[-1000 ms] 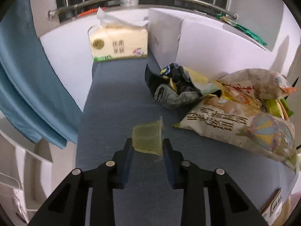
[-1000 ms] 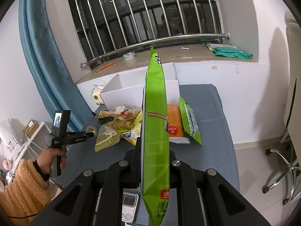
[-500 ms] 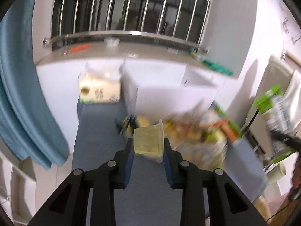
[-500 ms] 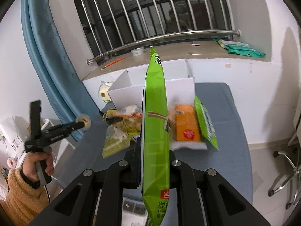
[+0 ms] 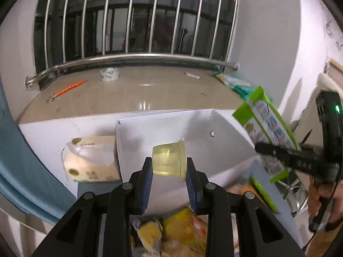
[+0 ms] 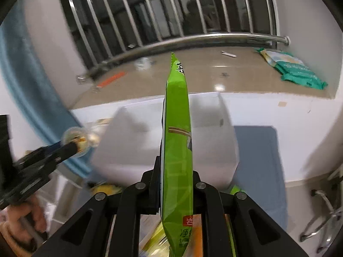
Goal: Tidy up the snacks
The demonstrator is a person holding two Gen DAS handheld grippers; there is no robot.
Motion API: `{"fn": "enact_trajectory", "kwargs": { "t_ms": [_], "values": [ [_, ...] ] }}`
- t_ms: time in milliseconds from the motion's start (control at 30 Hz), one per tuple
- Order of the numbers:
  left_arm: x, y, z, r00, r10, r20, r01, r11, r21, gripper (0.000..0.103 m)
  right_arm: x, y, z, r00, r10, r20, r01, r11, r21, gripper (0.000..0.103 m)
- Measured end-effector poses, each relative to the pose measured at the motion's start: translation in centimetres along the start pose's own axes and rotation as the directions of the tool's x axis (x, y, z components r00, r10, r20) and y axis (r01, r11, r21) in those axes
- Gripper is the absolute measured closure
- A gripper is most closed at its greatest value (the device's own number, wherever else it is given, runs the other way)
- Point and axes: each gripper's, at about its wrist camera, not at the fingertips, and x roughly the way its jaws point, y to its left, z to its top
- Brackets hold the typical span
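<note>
My left gripper (image 5: 168, 165) is shut on a pale yellow jelly cup (image 5: 168, 160) and holds it in the air before the open white box (image 5: 171, 126). My right gripper (image 6: 176, 169) is shut on a tall green snack bag (image 6: 176, 128), held upright above the same white box (image 6: 137, 141). The green bag also shows at the right of the left wrist view (image 5: 268, 132). The left gripper with the jelly cup (image 6: 79, 139) shows at the left of the right wrist view. More snack bags (image 5: 171, 235) lie on the blue table below.
A tissue pack (image 5: 92, 158) stands left of the box. A blue curtain (image 5: 21, 160) hangs at the left. A tiled sill (image 5: 133, 92) with window bars runs behind the box, with a teal packet (image 6: 293, 68) on it. An office chair base (image 6: 321, 214) stands at the right.
Both grippers rose and moved toward the white box. The jelly cup went from just above the table to in front of the box opening. The green bag moved over the box.
</note>
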Motion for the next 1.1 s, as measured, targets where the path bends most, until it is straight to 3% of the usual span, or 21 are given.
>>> {"fn": "enact_trajectory", "kwargs": {
  "t_ms": [233, 267, 300, 333, 367, 500, 633, 733, 867, 1100],
  "values": [
    [4.7, 0.3, 0.9, 0.996, 0.062, -0.062, -0.060, 0.997, 0.040, 0.068, 6.1, -2.3, 4.7, 0.995, -0.033, -0.095, 0.036, 0.999, 0.027, 0.086],
    [4.8, 0.3, 0.8, 0.995, 0.080, -0.057, -0.077, 0.996, 0.049, 0.063, 6.6, -2.4, 5.0, 0.993, -0.045, -0.105, 0.048, 0.998, 0.028, 0.072],
    [4.9, 0.3, 0.8, 0.993, 0.106, -0.051, -0.103, 0.993, 0.059, 0.040, 7.2, -2.6, 5.3, 0.991, -0.061, -0.117, 0.066, 0.997, 0.040, 0.031],
    [5.0, 0.2, 0.8, 0.991, 0.122, -0.056, -0.118, 0.991, 0.068, 0.004, 7.5, -3.0, 5.4, 0.990, -0.064, -0.122, 0.072, 0.996, 0.058, 0.008],
    [4.9, 0.2, 0.7, 0.992, 0.113, -0.055, -0.109, 0.992, 0.070, 0.001, 7.7, -3.2, 5.5, 0.992, -0.054, -0.116, 0.064, 0.995, 0.082, 0.000],
    [4.3, 0.0, 0.4, 0.994, 0.096, -0.048, -0.092, 0.993, 0.080, 0.000, 6.8, -3.5, 5.4, 0.998, -0.044, -0.047, 0.048, 0.994, 0.096, 0.000],
    [2.5, -0.4, -0.1, 0.997, 0.076, -0.004, -0.075, 0.994, 0.074, 0.000, 5.0, -3.1, 4.1, 0.997, 0.066, -0.031, -0.062, 0.993, 0.105, 0.000],
    [0.7, -0.6, -0.9, 0.999, 0.039, 0.020, -0.041, 0.997, 0.067, 0.000, 3.1, -2.4, 2.9, 0.996, 0.088, -0.004, -0.087, 0.994, 0.064, 0.000],
    [-2.2, -0.9, -2.6, 0.999, 0.037, 0.034, -0.040, 0.997, 0.069, 0.000, 0.4, -0.8, 0.6, 0.992, 0.124, -0.037, -0.123, 0.992, 0.011, 0.000],
    [-8.9, -2.1, -7.4, 0.996, -0.040, 0.080, 0.034, 0.997, 0.065, 0.000, -7.9, 0.3, -5.0, 0.978, 0.164, 0.131, -0.162, 0.986, -0.027, 0.000]
  ]
}}
